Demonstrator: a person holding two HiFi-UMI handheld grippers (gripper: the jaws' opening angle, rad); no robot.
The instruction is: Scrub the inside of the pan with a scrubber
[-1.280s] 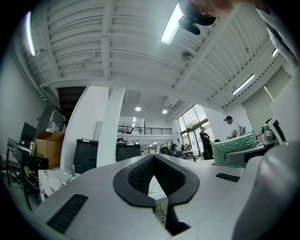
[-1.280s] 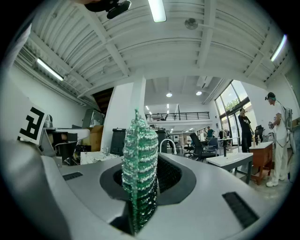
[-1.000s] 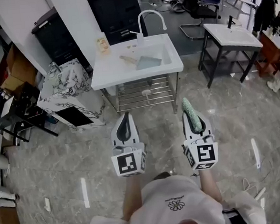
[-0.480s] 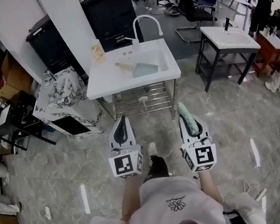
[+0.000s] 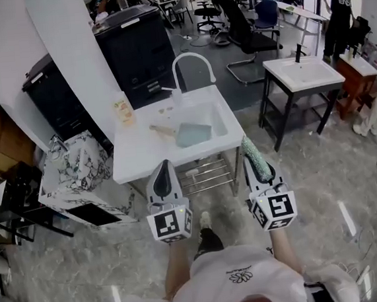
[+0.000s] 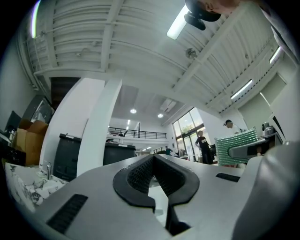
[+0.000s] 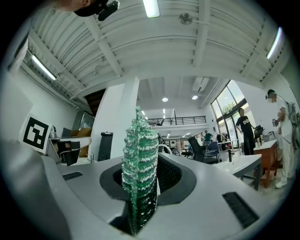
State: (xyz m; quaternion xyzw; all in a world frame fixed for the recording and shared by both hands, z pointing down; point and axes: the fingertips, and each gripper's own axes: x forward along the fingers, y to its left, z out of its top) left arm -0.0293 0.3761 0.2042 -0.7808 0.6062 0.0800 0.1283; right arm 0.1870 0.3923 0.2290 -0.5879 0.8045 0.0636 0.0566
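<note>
A green scrubber [image 5: 256,158] sticks out of my right gripper [image 5: 252,161], whose jaws are shut on it; in the right gripper view the scrubber [image 7: 139,164] stands upright between the pads. My left gripper [image 5: 164,172] is shut with nothing in it, its dark pads [image 6: 140,174] meeting. Both grippers hang in front of the white sink stand [image 5: 143,159]. In its basin lies a grey-blue pan [image 5: 192,134] with a wooden handle [image 5: 162,130] pointing left. The pan is ahead of both grippers, well apart from them.
A curved tap [image 5: 189,63] rises behind the basin; a small carton [image 5: 124,111] stands on the counter's left. A marble-patterned box [image 5: 78,174] sits left of the stand, a second sink table [image 5: 300,74] to the right. People stand at the back right [image 5: 339,5].
The sink stand has come nearer and now lies just beyond the gripper tips, as the person walks toward it. Both grippers keep their pose and grip.
</note>
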